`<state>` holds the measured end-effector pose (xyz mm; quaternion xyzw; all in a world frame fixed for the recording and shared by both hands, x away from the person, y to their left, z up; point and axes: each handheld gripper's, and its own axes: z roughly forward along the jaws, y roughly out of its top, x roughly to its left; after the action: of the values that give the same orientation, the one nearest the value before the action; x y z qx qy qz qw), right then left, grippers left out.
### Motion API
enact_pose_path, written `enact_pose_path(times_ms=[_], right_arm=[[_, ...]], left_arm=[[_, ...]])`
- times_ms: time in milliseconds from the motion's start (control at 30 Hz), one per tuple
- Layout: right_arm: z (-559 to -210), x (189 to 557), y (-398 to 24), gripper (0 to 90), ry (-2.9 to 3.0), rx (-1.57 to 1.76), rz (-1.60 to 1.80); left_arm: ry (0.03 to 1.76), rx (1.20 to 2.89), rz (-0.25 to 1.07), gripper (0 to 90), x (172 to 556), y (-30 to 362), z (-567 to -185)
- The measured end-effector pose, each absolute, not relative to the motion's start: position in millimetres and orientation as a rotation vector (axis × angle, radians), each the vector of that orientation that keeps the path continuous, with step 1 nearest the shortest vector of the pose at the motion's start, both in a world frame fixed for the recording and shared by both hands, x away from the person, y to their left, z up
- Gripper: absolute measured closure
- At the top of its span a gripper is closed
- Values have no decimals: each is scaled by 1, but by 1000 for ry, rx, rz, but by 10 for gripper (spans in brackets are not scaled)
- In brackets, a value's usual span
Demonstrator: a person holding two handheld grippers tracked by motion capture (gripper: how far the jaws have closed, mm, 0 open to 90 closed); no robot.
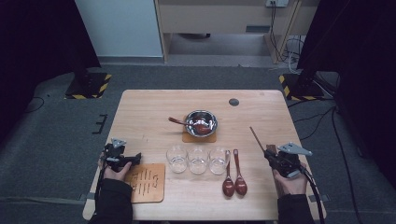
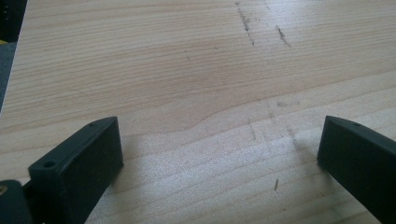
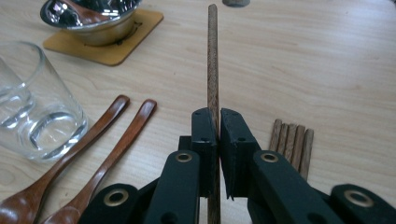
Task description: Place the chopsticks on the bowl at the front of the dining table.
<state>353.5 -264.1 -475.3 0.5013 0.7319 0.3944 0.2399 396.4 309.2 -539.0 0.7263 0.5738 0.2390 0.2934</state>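
My right gripper [image 3: 214,122] is shut on a thin dark wooden stick [image 3: 213,56] that juts forward above the table; in the high view the wooden stick [image 1: 256,138] points up and left from the right gripper [image 1: 274,157]. Several more sticks [image 3: 292,142] lie on the table just right of its jaws. My left gripper [image 2: 219,149] hovers open over bare wood with nothing between its fingers; in the high view the left gripper [image 1: 136,158] rests near the table's left edge, beside a wooden coaster [image 1: 147,182].
Three empty glasses [image 1: 198,159] stand in a row at mid-table. Two brown wooden spoons [image 1: 234,175] lie right of them. A steel bowl [image 1: 201,122] holding a spoon sits on a coaster [image 1: 187,138] farther back. A dark round mark [image 1: 234,101] sits near the far edge.
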Motion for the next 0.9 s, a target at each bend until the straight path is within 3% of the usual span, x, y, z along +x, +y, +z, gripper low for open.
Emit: enact_pose_path(times_ms=[900], right_arm=[[-428, 371, -260, 848, 1864, 1340, 1197]], left_arm=[[1528, 1934, 636, 0, 396, 309, -539]])
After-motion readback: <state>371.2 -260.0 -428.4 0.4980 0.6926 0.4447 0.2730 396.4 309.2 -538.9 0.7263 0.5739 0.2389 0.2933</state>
